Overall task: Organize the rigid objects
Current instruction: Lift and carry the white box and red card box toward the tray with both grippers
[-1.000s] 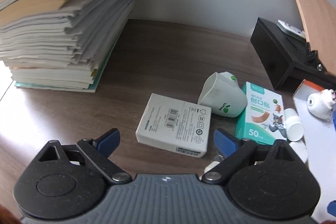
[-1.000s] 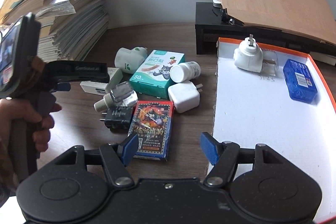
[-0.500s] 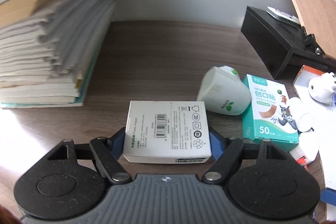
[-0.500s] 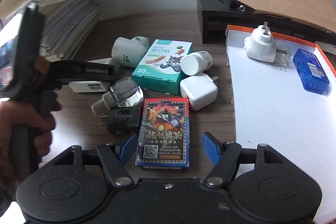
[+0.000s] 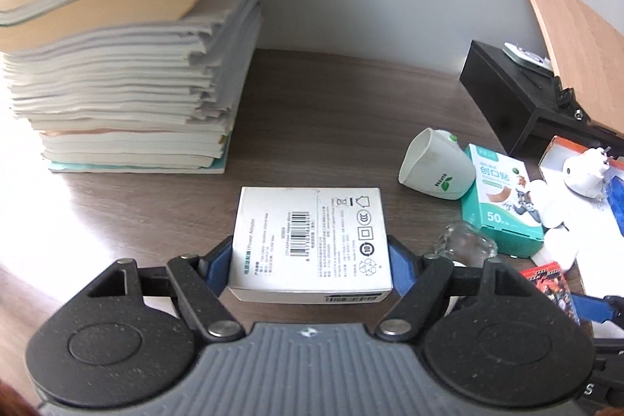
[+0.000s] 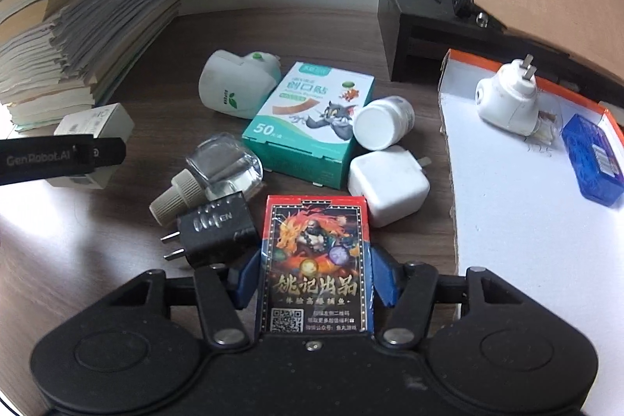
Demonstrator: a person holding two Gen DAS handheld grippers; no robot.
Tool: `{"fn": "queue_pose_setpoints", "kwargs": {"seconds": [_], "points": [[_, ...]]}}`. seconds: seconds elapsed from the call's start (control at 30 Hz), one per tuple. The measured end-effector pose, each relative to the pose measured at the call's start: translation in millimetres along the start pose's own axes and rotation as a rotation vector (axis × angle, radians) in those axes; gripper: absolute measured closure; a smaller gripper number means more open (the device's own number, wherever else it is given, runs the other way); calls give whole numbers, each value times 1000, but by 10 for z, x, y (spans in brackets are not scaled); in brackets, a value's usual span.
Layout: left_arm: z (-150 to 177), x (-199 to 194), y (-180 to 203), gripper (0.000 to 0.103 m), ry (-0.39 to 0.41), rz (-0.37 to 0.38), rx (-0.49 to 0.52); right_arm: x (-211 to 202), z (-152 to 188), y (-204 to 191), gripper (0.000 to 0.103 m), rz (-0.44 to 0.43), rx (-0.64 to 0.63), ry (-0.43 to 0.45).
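Observation:
A white power-adapter box (image 5: pixel 312 232) lies flat on the dark wooden table, and my left gripper (image 5: pixel 310 252) is shut on it, a blue pad pressing each long side. From the right wrist view the same box (image 6: pixel 97 119) shows behind a left finger (image 6: pixel 62 158). The red playing-card pack (image 6: pixel 316 252) sits between the blue pads of my right gripper (image 6: pixel 314 271). Its jaws are closing and both pads meet the pack's sides.
Beyond the pack lie a black charger (image 6: pixel 218 225), glass bottle (image 6: pixel 222 166), white charger (image 6: pixel 386 182), pill bottle (image 6: pixel 384 121), plaster box (image 6: pixel 308 119) and white plug-in device (image 6: pixel 234 88). The orange-rimmed tray (image 6: pixel 526 221) at right holds a white adapter (image 6: pixel 507 100) and blue box (image 6: pixel 592 158). Paper stack (image 5: pixel 117 84) at left.
The left gripper reached the white box and closed on it. The right gripper moved forward over the card pack, and its jaws narrowed onto the pack's sides.

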State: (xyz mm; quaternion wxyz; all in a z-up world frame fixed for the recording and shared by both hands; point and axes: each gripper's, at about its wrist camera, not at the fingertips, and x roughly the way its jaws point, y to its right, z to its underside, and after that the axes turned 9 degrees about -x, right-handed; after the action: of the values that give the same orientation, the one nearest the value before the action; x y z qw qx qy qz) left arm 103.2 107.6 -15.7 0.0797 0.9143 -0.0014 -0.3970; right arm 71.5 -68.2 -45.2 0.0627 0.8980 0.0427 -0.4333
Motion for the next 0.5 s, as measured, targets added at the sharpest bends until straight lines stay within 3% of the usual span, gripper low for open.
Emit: {"fn": "queue_pose_setpoints", "kwargs": {"seconds": [0.27,0.5], "points": [[141,-297,224,25,22,3,-9,-408,44,184,32,-20,0,84],[324,-567,766,25,31,35,-4,-801,162,616,32,-2,17,134]]}}
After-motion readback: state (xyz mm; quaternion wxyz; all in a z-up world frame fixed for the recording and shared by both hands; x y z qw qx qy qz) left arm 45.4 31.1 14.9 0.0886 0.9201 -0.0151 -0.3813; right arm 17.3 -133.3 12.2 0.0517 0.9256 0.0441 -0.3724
